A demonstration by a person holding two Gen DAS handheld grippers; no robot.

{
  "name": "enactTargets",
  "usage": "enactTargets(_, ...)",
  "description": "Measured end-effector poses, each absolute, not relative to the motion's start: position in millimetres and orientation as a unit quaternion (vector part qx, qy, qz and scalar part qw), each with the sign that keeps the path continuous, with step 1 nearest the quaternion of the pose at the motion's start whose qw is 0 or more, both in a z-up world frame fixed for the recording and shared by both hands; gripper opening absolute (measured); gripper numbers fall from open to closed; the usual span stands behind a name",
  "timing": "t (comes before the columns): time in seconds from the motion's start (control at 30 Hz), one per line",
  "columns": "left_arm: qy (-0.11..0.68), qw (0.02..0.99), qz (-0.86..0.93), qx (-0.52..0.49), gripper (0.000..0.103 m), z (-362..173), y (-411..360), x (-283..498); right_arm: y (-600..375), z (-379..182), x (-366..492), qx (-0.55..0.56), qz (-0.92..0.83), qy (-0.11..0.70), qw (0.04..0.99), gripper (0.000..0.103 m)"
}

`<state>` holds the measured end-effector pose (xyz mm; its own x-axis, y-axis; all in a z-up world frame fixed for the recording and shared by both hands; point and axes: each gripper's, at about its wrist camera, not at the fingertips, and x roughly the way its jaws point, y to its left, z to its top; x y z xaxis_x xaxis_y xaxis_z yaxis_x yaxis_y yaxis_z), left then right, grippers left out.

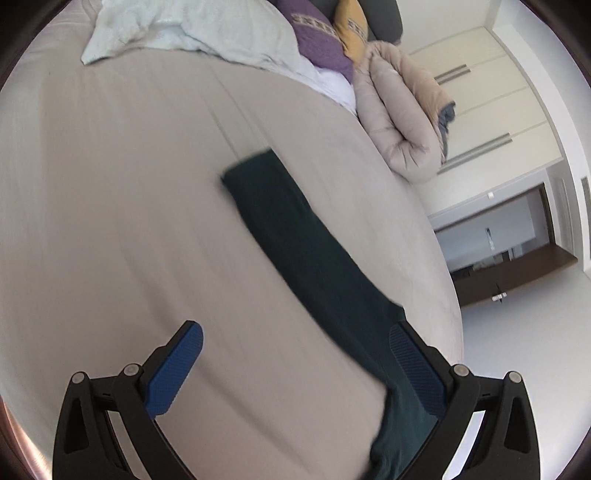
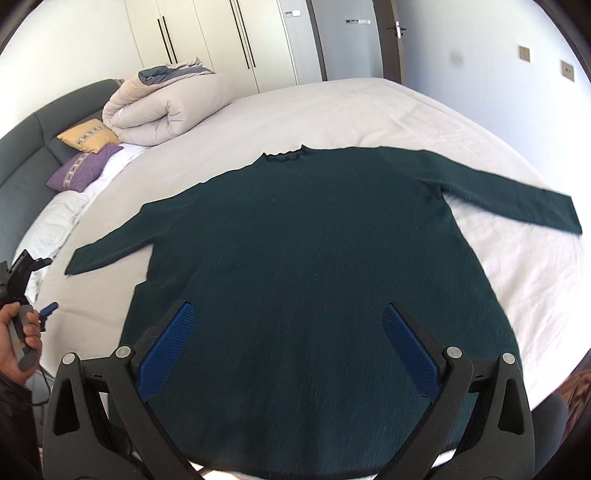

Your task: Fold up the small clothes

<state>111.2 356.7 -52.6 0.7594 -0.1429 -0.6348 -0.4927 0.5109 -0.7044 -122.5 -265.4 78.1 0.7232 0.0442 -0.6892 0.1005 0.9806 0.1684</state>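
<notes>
A dark green long-sleeved sweater [image 2: 303, 251] lies flat on the bed, neck away from me, both sleeves spread out to the sides. My right gripper [image 2: 288, 321] is open above the sweater's lower body and holds nothing. My left gripper [image 1: 295, 339] is open over the bed sheet just left of the sweater's left sleeve [image 1: 295, 236]; its right finger [image 1: 410, 358] overlaps the sleeve's near part. The left gripper, in a hand, also shows at the left edge of the right wrist view [image 2: 46, 310].
The bed [image 2: 332, 110] has a pale sheet. A rolled duvet [image 2: 166, 107], a yellow pillow [image 2: 88, 138] and a purple pillow [image 2: 81, 170] lie at the headboard end. A pale blanket [image 1: 192, 33] lies there too. Wardrobe doors [image 2: 207, 40] stand behind.
</notes>
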Motion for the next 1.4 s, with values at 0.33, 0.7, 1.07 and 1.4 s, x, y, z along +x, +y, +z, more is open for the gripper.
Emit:
enactTargets(0.33, 0.295, 0.754, 0.097, -0.579, 0.066, -102, 406, 171, -241, 69, -65, 0.096, 0.011, 0.398, 0.912, 0.103)
enactTargets(0.7, 0.268, 0.742, 0.139, -0.599, 0.04, -106, 414, 192, -241, 49, -40, 0.119, 0.019, 0.418, 0.9, 0.103)
enactTargets(1.07, 0.307, 0.898, 0.071, -0.306, 0.006, -6, 273, 253, -278, 42, -23, 0.163, 0.032, 0.435, 0.885, 0.068)
enactTargets(1.4, 0.295, 0.937, -0.047, 0.183, 0.007, -32, 12, 227, -309, 16, 75, 0.324, 0.135, 0.486, 0.8, 0.063)
